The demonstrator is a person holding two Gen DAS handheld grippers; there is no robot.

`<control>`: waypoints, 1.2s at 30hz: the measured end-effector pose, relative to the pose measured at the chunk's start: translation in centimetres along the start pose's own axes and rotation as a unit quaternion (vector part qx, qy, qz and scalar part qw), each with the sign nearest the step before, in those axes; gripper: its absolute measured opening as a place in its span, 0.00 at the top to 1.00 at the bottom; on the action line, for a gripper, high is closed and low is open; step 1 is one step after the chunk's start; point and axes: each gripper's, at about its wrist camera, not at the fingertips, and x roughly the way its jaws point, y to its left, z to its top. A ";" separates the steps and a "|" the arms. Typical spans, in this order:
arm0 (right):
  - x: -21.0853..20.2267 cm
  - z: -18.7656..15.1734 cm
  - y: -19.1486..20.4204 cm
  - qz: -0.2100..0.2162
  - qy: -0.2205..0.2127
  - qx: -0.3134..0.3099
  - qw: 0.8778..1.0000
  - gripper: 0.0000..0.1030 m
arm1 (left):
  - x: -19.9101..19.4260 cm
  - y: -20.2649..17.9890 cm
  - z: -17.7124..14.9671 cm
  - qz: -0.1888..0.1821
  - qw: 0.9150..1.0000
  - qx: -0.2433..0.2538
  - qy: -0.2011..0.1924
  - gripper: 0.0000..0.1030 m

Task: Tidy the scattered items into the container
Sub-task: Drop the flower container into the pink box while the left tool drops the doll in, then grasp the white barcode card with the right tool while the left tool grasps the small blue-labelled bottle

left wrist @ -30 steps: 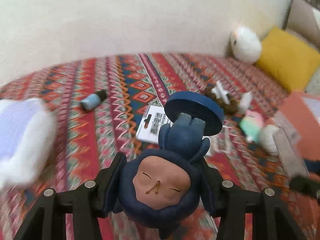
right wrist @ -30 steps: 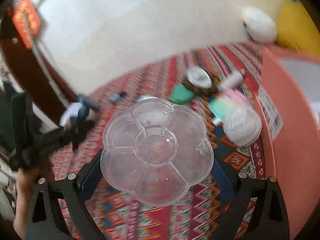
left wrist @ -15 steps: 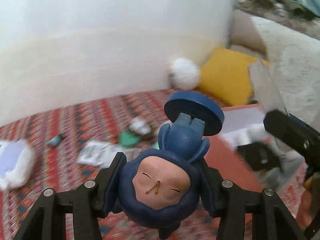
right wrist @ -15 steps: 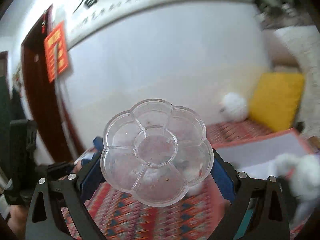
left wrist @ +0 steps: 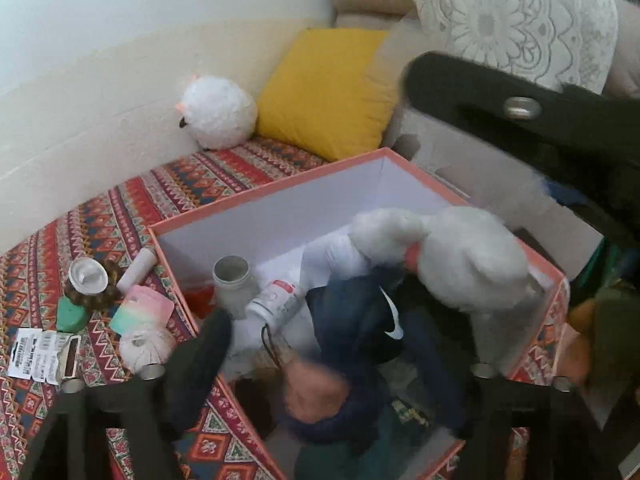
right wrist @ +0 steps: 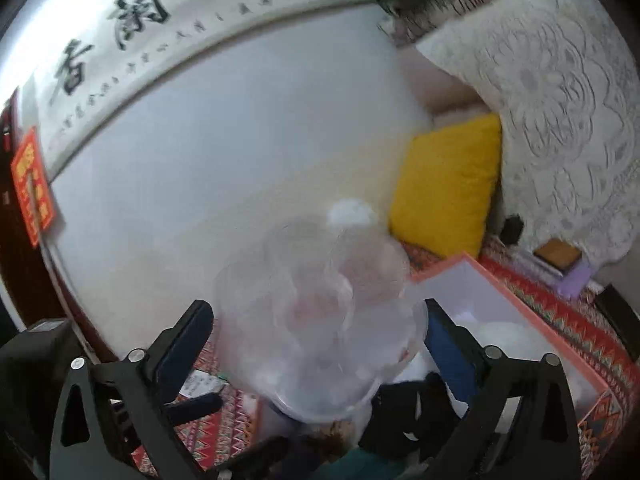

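Your box (left wrist: 256, 216) fills the middle of the left view now, when a second ago that camera was pointed at the rug (left wrist: 120, 208) with the box barely in frame, so you've swung both hands over the drop spot. Inside it already: a white plush (left wrist: 472, 256), dark clothing, a jar (left wrist: 234, 280) and a white bottle (left wrist: 278, 300).

The doll (left wrist: 332, 384) is blurred at bottom centre, over the open box. Your left gripper (left wrist: 340, 392) was clamped on its head half a second ago; now the fingers look spread with gaps either side, so I'd say you've let it go and it's dropping in. One item done, basically.

In the right view the flower dish (right wrist: 320, 332) was sharp and squeezed in the right gripper (right wrist: 320, 340); now it's smeared, tilted and seems loose between widened fingers, probably released too, above the box's near end.

Left on the rug, left edge of the left view: yarn (left wrist: 144, 346), pastel pouch (left wrist: 142, 312), battery card (left wrist: 42, 354), a tube (left wrist: 138, 268).
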 end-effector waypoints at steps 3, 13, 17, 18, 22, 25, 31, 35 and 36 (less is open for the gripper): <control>1.0 -0.2 -1.0 0.007 0.010 0.018 1.000 0.00 | -0.6 0.1 -0.2 0.008 1.000 -0.003 -0.008 0.14; 1.9 -2.1 4.5 0.044 0.028 -0.020 0.998 0.00 | -5.2 8.2 -3.8 0.047 0.995 -0.078 -0.028 0.09; 3.5 -4.4 10.4 0.072 0.054 -0.080 0.993 0.00 | -6.2 12.3 -6.7 0.078 0.990 -0.117 -0.018 0.09; 4.0 -5.1 11.8 0.077 0.061 -0.098 0.990 0.00 | -6.6 13.5 -7.6 0.088 0.988 -0.127 -0.016 0.09; 6.4 -8.7 17.0 0.100 0.100 -0.150 0.979 0.00 | -7.6 18.9 -11.1 0.136 0.977 -0.164 -0.007 0.09; 9.8 -11.9 18.6 0.167 0.187 -0.087 0.964 0.00 | -7.4 23.0 -13.7 0.170 0.968 -0.186 0.010 0.09; 19.0 -18.3 19.4 0.190 0.335 0.059 0.921 0.00 | -4.5 30.5 -18.0 0.205 0.952 -0.221 0.058 0.09; 25.2 -22.0 17.4 0.162 0.384 0.185 0.890 0.00 | -1.8 34.7 -17.4 0.212 0.950 -0.217 0.074 0.09; 26.5 -22.8 16.9 0.154 0.392 0.211 0.882 0.00 | -1.1 35.7 -16.7 0.214 0.950 -0.212 0.074 0.09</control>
